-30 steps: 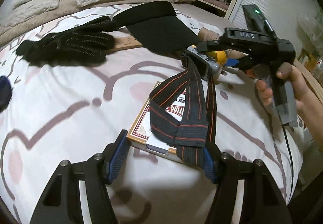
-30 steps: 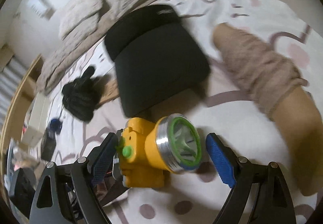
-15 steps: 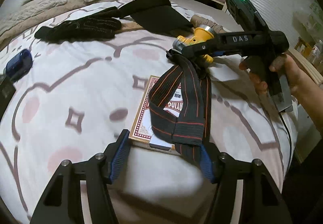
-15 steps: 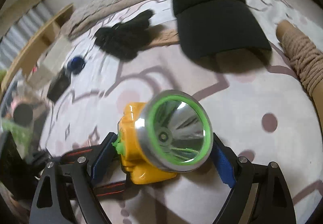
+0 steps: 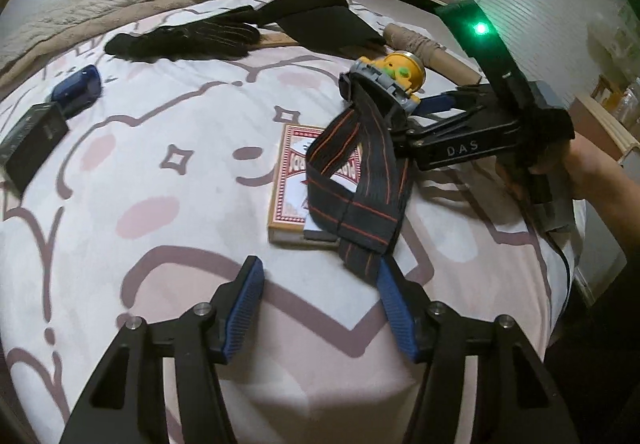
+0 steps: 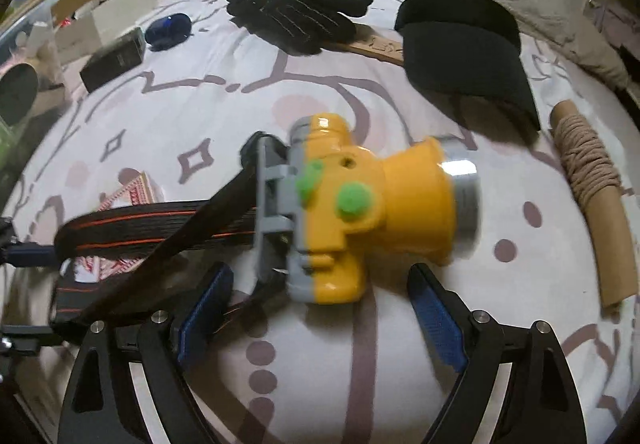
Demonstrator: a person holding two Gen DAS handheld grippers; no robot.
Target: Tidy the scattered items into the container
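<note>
A yellow headlamp (image 6: 360,212) with green buttons lies side-on just past the fingertips of my right gripper (image 6: 320,308). Its jaws stand wide and both blue pads (image 6: 436,316) show bare, with bedsheet visible beside the lamp's lower end. The lamp is blurred. Its black strap with red stripes (image 5: 360,180) runs from the headlamp (image 5: 394,74) over a card box (image 5: 292,180) and drapes over the right finger of my left gripper (image 5: 320,300). The left jaws are opening; only bedsheet shows between the pads.
On the patterned bedsheet (image 5: 180,204) lie black gloves (image 5: 192,36), a black cap (image 5: 320,20), a twine spool (image 6: 588,164), a wooden ruler (image 6: 376,44), a black box (image 5: 32,140) and a blue object (image 5: 78,88). Pillows line the far edge. A white box (image 6: 112,16) stands beside the bed.
The headlamp turned from facing the right camera to side-on as the right gripper rolled. My left gripper drew back from the card box, with the strap still over its right finger.
</note>
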